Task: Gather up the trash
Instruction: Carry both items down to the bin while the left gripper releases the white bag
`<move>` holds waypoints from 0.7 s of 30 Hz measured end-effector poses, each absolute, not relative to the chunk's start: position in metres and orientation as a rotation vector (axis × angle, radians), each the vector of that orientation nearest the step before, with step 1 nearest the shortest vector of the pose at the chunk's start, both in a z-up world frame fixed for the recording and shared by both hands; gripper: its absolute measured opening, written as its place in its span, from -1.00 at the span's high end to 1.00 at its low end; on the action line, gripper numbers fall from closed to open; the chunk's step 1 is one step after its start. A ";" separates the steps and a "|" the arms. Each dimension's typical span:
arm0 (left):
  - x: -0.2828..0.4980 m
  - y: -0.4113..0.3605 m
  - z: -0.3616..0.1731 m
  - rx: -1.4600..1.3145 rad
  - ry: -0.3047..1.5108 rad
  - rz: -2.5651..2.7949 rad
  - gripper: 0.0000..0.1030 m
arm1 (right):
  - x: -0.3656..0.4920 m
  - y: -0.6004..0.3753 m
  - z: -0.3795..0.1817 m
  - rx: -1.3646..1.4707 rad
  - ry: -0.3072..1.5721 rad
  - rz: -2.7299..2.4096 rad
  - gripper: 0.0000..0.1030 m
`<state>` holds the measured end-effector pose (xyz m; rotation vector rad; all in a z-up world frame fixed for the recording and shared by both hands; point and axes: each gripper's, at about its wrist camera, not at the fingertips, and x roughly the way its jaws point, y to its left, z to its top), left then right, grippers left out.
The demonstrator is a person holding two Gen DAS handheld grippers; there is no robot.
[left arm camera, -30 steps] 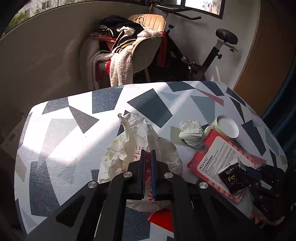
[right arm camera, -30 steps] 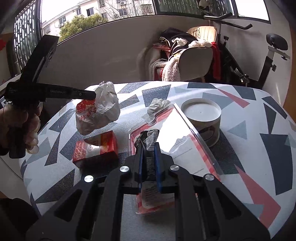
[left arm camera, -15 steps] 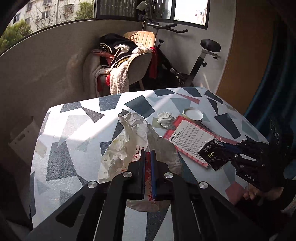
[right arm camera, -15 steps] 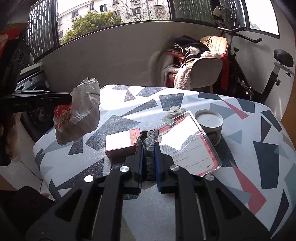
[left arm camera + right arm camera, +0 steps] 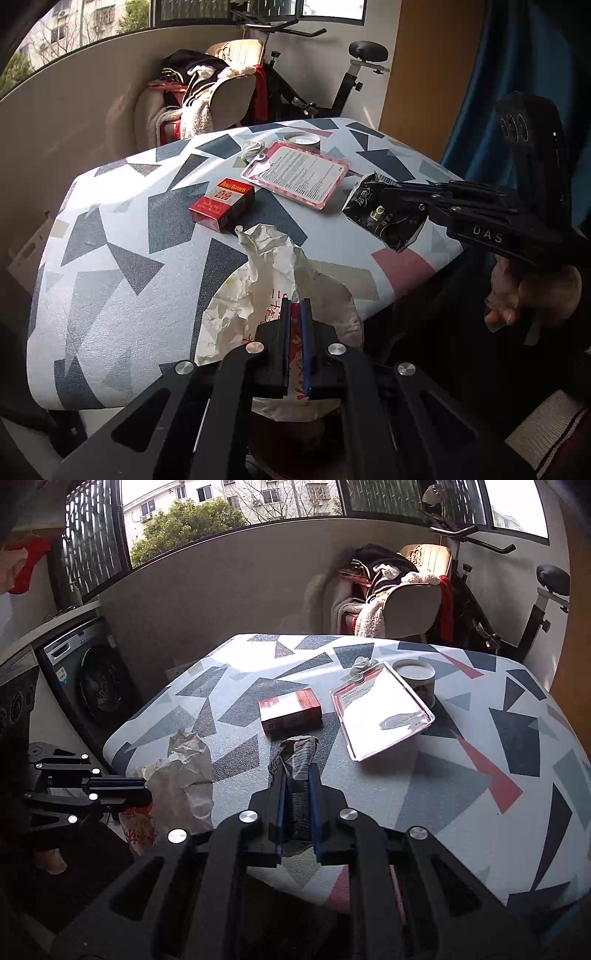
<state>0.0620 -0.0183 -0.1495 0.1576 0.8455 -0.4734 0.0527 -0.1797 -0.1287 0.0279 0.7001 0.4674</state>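
My left gripper [image 5: 294, 306] is shut on a crumpled white paper bag with red print [image 5: 266, 280], held off the near edge of the table; the bag also shows in the right wrist view [image 5: 184, 775]. My right gripper [image 5: 295, 771] is shut on a black foil snack wrapper [image 5: 297, 760], held above the table's front edge; the wrapper shows in the left wrist view [image 5: 384, 214]. On the patterned table [image 5: 461, 775] lie a red box [image 5: 290, 709], a pink-rimmed blister pack [image 5: 380, 710], a white tissue wad [image 5: 362, 662] and a round white-lidded tub [image 5: 415, 674].
A chair piled with clothes [image 5: 399, 598] and an exercise bike [image 5: 535, 602] stand behind the table. A washing machine [image 5: 88, 679] is at the left. A blue curtain [image 5: 517, 92] hangs on the right of the left wrist view.
Both grippers have drawn back from the table with their items. The paper bag has left the tabletop, uncovering the red box. The table now looks farther away in both views.
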 end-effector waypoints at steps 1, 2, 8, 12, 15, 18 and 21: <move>0.056 -0.019 -0.154 0.156 0.853 -0.477 0.89 | 0.048 -0.179 -0.129 0.026 0.703 0.469 0.71; 0.051 -0.019 -0.158 0.156 0.861 -0.475 0.89 | 0.044 -0.179 -0.129 0.026 0.705 0.471 0.71; 0.026 -0.026 -0.186 0.125 0.914 -0.473 0.89 | 0.022 -0.178 -0.137 0.045 0.718 0.471 0.71; 0.020 -0.029 -0.199 0.108 0.955 -0.472 0.89 | 0.017 -0.178 -0.148 0.073 0.756 0.475 0.71; 0.019 -0.028 -0.205 0.100 0.973 -0.475 0.87 | 0.015 -0.176 -0.152 0.068 0.773 0.479 0.71; 0.021 -0.025 -0.208 0.079 0.987 -0.480 0.73 | 0.013 -0.177 -0.156 0.066 0.781 0.480 0.71; 0.022 -0.022 -0.207 0.073 0.972 -0.459 0.13 | 0.014 -0.178 -0.161 0.076 0.795 0.478 0.71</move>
